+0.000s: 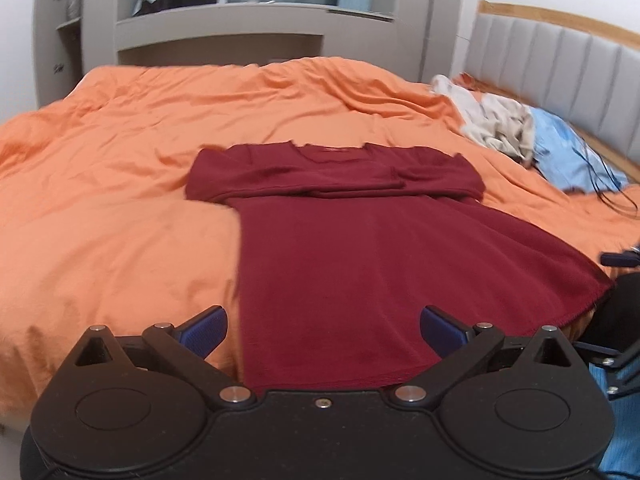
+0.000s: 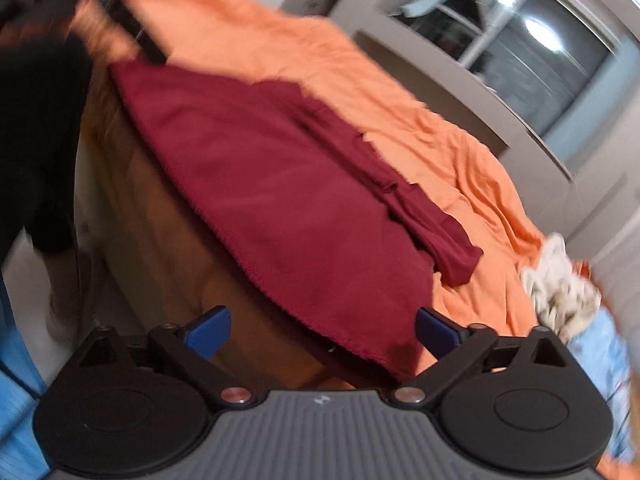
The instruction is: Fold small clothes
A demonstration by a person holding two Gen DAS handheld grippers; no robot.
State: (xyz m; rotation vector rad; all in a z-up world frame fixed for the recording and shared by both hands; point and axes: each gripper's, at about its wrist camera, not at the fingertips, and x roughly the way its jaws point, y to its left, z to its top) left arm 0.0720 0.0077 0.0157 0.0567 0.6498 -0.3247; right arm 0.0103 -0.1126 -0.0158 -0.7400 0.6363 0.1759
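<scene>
A dark red T-shirt [image 1: 340,248] lies spread on the orange bed cover [image 1: 120,160], collar at the far end, both sleeves folded in across the chest, hem at the near bed edge. My left gripper [image 1: 322,330] is open and empty, just above the hem's left part. The shirt also shows in the right wrist view [image 2: 280,200], blurred and tilted. My right gripper [image 2: 322,330] is open and empty, over the hem's right corner at the bed edge. The tip of the right gripper shows at the left wrist view's right edge [image 1: 622,259].
A crumpled cream cloth [image 1: 496,120] and a light blue pillow [image 1: 568,152] with a black cable lie at the head of the bed, by the grey padded headboard [image 1: 560,56]. A grey shelf unit and window [image 1: 256,0] stand beyond the bed.
</scene>
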